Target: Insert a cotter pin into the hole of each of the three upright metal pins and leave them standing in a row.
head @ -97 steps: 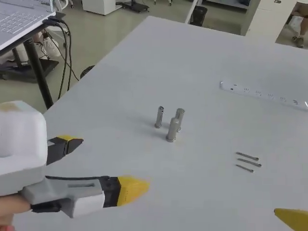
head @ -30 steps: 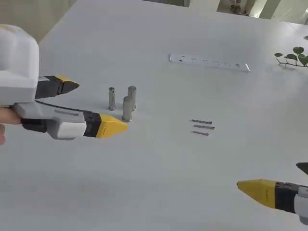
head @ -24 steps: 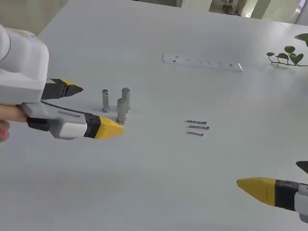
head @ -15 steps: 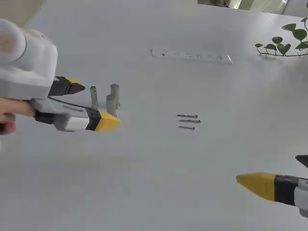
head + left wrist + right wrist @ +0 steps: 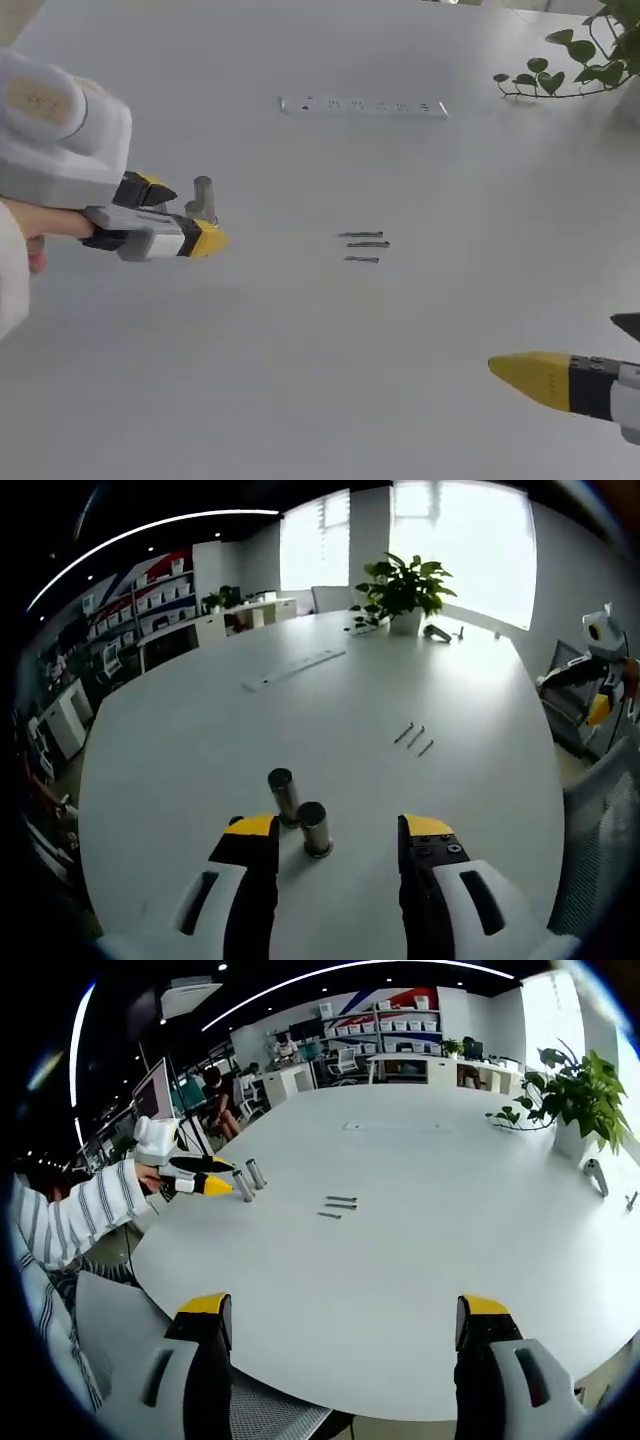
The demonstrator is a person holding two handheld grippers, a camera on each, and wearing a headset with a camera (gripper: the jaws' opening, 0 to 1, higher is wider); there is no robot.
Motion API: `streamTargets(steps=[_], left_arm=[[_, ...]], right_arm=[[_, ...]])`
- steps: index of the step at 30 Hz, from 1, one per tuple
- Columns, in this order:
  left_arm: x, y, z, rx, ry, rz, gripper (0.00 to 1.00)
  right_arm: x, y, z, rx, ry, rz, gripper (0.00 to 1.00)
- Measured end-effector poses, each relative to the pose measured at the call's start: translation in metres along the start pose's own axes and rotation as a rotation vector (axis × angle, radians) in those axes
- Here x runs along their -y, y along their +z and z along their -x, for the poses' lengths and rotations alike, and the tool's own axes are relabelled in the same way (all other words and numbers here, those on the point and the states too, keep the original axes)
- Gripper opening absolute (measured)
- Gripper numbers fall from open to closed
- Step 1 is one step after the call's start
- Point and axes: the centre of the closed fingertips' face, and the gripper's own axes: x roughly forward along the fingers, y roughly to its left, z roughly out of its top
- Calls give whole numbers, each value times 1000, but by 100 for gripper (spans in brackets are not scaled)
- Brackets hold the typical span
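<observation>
Left hand-held gripper (image 5: 335,832), jaws spread, straddles the nearer metal pin (image 5: 315,828) without touching it (the grasp looks about to begin); closing squarely should keep it upright. Right hand-held gripper (image 5: 345,1305), likewise spread, hangs well apart from the three cotter pins (image 5: 362,246) lying on the tabletop (image 5: 400,380), its likely next reach.

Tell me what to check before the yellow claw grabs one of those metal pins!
1. Jaws of the left gripper open: ok.
2. The nearest metal pin stands between those jaws: ok, though closer to one jaw.
3. Pins upright: ok for that one and the pin behind; a third, cannot tell.
4. Three cotter pins lying free on the table: ok.
5. The right gripper open and empty: ok.
</observation>
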Motion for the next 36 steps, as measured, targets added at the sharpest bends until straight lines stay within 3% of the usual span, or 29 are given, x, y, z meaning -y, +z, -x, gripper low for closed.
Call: streamTargets(steps=[9, 14, 25, 30, 31, 36], left_arm=[[-5, -7, -18, -44, 11, -29, 40], [-13, -10, -23, -74, 68, -80, 27], [-20, -15, -31, -83, 71, -43, 13], [-21, -14, -29, -78, 67, 15, 10], [-19, -14, -30, -69, 60, 65, 10], [-20, -13, -30, -57, 57, 36, 10]], right_arm=[[1, 6, 0, 0, -3, 12, 91], [0, 7, 0, -4, -5, 11, 91], [1, 4, 1, -6, -8, -1, 91], [-1, 3, 2, -7, -4, 0, 91], [-2, 2, 1, -8, 2, -5, 91], [-5, 2, 1, -1, 15, -15, 91]])
